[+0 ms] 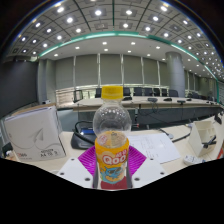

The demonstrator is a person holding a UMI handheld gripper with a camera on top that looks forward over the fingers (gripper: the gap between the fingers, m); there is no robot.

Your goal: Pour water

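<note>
A clear plastic bottle (112, 135) with a yellow cap and an orange, yellow and blue label stands upright between my gripper's (112, 166) fingers. The two magenta pads (86, 158) press against the label from both sides, so the gripper is shut on the bottle. The bottle looks held above the white tabletop (155, 147). Its base is hidden behind the fingers. I cannot see a cup or other vessel.
White papers lie on the table (158, 148) to the right of the bottle. A white box-like object (35, 132) stands to the left and another white object (207, 130) to the right. Rows of desks and chairs fill the room beyond.
</note>
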